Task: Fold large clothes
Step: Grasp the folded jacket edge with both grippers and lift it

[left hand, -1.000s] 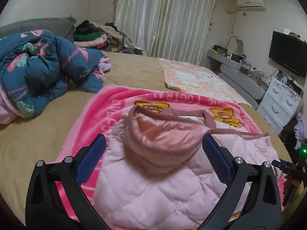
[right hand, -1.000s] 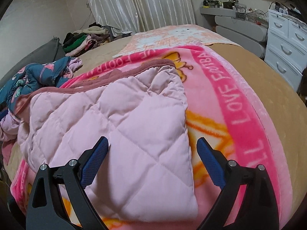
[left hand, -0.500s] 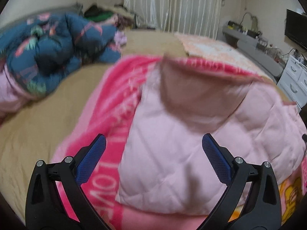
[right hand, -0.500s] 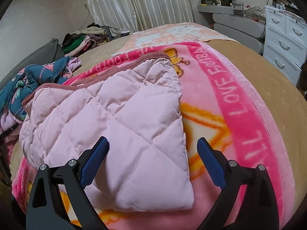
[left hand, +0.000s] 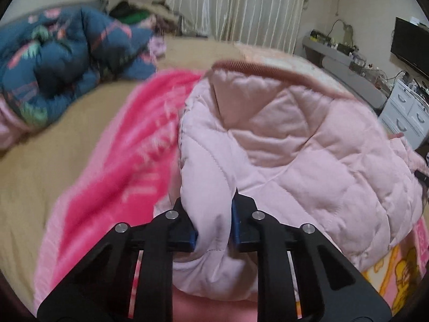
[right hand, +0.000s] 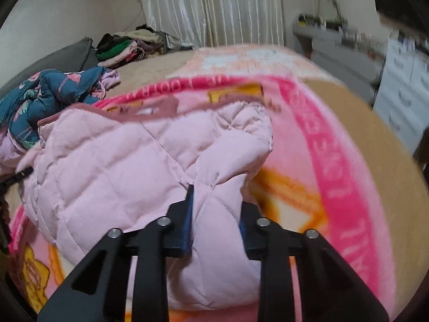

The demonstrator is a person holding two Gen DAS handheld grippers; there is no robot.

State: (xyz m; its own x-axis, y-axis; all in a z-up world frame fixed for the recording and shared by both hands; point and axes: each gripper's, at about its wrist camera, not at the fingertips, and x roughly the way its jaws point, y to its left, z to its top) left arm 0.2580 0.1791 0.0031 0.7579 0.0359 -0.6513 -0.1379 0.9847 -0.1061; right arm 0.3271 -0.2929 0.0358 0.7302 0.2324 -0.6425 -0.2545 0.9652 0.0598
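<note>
Pink quilted jacket (left hand: 295, 145) sits bunched on the bright pink blanket (left hand: 112, 177) spread over the tan bed (left hand: 34, 166), filling the centre of both views. Left hand-held gripper (left hand: 213, 222) is clamped on a fold of its near edge at lower centre, and right hand-held gripper (right hand: 214, 222) pinches another padded fold, blue pads (right hand: 187, 214) pressing in. Upper left, a rumpled blue floral duvet (left hand: 61, 61) lies on the bed; pale curtains (right hand: 214, 8) hang across the top, white drawers (left hand: 410, 110) at the right edge, clothes piled (right hand: 126, 45) by the wall.
</note>
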